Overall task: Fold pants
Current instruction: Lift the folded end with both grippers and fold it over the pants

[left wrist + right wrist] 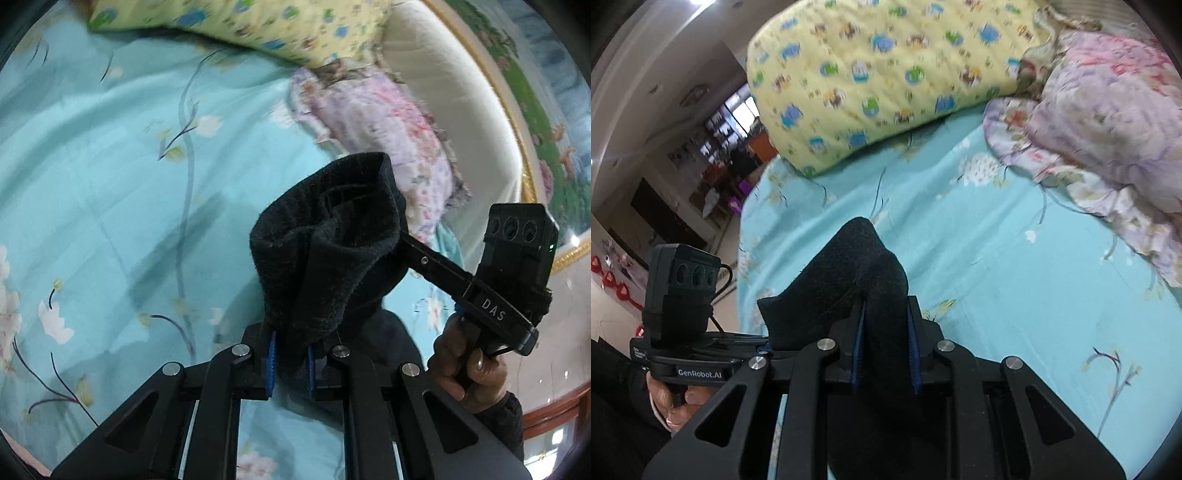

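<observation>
The black fleecy pants (pixel 325 236) hang bunched above the bed, held up at two spots. My left gripper (pixel 291 369) is shut on a thick fold, its blue pads pressing the cloth from both sides. In the right wrist view, my right gripper (pixel 885 350) is likewise shut on a fold of the pants (pixel 857 266), which rise in a peak past its pads. The two grippers are close together. A hand (pixel 465 365) holds the right tool at the right of the left wrist view, its finger running into the cloth. Another hand (pixel 676 402) holds the left tool at lower left.
A turquoise flowered bedsheet (pixel 110 184) (pixel 997 277) spreads below. A yellow patterned quilt (pixel 886 74) and a pink flowered pillow (pixel 1108 122) lie at the far end, by a cream padded headboard (pixel 461 92). The bed's left edge drops to a room floor (pixel 613 325).
</observation>
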### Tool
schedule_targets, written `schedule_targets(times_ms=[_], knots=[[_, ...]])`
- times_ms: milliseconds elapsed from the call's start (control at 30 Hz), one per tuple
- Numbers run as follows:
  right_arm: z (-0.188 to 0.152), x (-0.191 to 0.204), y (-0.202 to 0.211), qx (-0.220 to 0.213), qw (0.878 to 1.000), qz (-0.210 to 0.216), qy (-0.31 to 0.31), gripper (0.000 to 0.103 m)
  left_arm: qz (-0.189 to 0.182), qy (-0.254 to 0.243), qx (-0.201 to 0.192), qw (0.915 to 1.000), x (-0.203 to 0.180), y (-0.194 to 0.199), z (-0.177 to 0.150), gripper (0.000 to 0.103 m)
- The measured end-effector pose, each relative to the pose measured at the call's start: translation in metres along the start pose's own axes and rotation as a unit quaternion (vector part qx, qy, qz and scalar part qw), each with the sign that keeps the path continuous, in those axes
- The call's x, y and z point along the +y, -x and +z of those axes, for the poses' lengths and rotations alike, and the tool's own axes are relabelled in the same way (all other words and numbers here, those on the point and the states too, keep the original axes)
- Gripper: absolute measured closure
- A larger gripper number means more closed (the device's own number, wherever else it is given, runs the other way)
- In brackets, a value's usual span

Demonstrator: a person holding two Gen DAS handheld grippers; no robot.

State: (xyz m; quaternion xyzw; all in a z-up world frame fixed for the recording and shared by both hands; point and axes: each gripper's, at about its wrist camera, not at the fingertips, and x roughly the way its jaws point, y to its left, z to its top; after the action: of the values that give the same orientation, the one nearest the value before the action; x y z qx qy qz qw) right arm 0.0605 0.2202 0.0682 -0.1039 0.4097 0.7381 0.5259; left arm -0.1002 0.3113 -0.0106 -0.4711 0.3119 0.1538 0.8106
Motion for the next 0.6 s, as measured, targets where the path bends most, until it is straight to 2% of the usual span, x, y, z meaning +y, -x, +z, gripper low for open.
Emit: schedule_targets(times_ms=[233, 600], knots=[[-0.012, 0.007, 0.052, -0.057, 0.998, 0.000, -0.014, 0.082, -0.025, -0.048, -0.017, 0.9984, -0.049, 0.018, -0.006, 0.092], [-0.048, -0.001, 0.123, -0.129, 0.990, -0.011, -0.046, 0.082, -0.056, -0.116, -0.006, 0.9916, -0.112, 0.021, -0.036, 0.092]])
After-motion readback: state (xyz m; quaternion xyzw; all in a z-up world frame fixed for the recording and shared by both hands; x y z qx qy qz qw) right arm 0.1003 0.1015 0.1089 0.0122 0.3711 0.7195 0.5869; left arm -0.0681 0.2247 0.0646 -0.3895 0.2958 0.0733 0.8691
